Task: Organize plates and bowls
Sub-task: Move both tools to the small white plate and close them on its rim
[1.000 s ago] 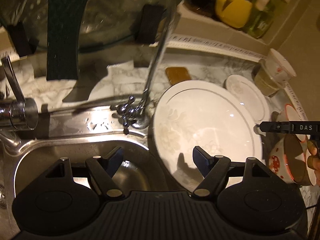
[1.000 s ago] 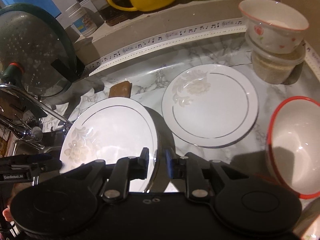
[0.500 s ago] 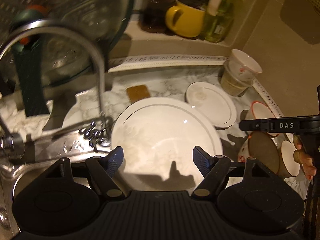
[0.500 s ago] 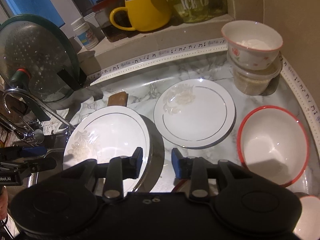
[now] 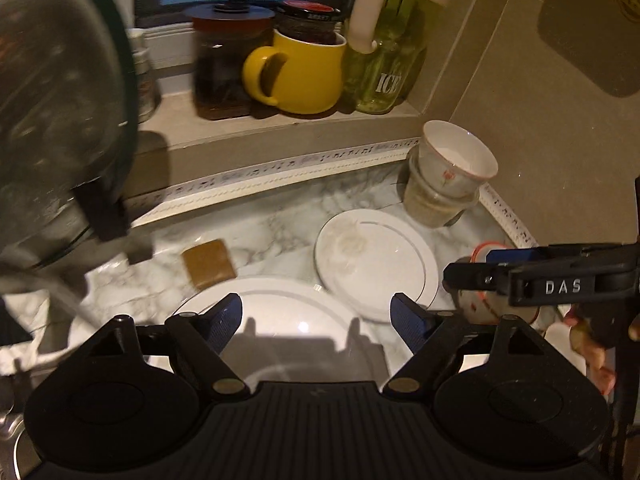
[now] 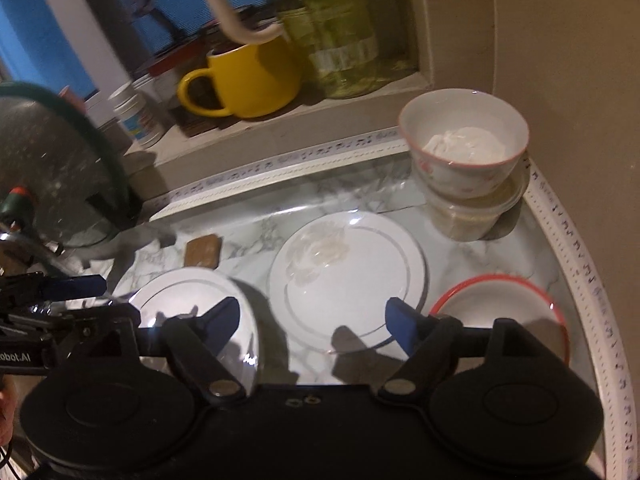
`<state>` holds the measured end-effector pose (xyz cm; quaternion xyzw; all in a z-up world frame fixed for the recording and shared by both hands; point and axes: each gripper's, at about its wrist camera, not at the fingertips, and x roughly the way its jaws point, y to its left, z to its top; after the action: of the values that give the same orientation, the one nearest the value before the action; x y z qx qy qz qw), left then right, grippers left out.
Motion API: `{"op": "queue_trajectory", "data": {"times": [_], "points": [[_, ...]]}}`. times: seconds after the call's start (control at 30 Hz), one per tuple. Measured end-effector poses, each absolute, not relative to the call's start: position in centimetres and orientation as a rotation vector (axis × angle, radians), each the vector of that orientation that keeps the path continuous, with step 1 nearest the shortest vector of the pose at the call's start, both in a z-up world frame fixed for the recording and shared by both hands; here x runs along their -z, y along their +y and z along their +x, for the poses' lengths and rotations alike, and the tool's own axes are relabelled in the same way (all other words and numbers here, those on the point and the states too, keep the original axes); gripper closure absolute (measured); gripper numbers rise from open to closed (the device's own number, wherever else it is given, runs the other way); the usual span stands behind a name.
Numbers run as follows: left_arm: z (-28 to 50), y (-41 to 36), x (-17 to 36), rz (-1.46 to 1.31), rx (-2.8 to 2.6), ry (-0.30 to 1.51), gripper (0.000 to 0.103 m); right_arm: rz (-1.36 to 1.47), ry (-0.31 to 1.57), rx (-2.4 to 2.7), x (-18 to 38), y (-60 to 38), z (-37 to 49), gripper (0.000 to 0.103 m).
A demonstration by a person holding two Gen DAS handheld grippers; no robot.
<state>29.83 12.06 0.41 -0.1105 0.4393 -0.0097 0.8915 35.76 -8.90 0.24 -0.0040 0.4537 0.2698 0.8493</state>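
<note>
Plates lie on the marble counter point(image 6: 516, 248): the large plate point(image 6: 192, 300) nearest, under the left gripper point(image 5: 316, 318), whose jaws are opening with nothing pinched between them; the right gripper point(image 6: 312, 320) is opening too, free above the counter. Just beyond sits the small plate point(image 6: 348, 276), with a red-rimmed bowl point(image 6: 504, 300) to its right. Farther back a flowered bowl point(image 6: 464, 144) is stacked on a plastic tub point(image 6: 472, 216), a brown sponge point(image 6: 203, 251) off to the left, a yellow mug point(image 6: 248, 80) on the sill behind
</note>
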Motion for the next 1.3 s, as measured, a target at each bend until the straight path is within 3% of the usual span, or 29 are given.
{"op": "queue_trajectory", "data": {"times": [0.43, 0.93, 0.97, 1.03, 1.07, 1.2, 1.3], "points": [[39.2, 10.8, 2.6, -0.260, 0.043, 1.038, 0.022, -0.048, 1.017, -0.485, 2.4, -8.4, 41.9, 0.018], [43.7, 10.5, 7.8, -0.262, 0.027, 1.117, 0.023, -0.054, 1.141, -0.466, 6.8, -8.4, 44.9, 0.040], [43.7, 10.3, 8.0, -0.261, 0.033, 1.116, 0.025, -0.058, 1.137, -0.466, 6.8, -8.3, 45.0, 0.041], [44.0, 10.3, 8.3, -0.262, 0.037, 1.128, 0.041, -0.060, 1.143, -0.471, 7.0, -8.2, 45.3, 0.041], [44.1, 10.3, 8.5, -0.268, 0.043, 1.136, 0.044, -0.063, 1.145, -0.468, 7.1, -8.1, 45.4, 0.041], [44.5, 10.5, 9.3, -0.301, 0.056, 1.159, 0.046, -0.096, 1.164, -0.455, 7.6, -7.8, 46.0, 0.043], [44.6, 10.6, 9.8, -0.325, 0.065, 1.182, 0.053, -0.090, 1.176, -0.455, 8.0, -7.8, 46.3, 0.045]]}}
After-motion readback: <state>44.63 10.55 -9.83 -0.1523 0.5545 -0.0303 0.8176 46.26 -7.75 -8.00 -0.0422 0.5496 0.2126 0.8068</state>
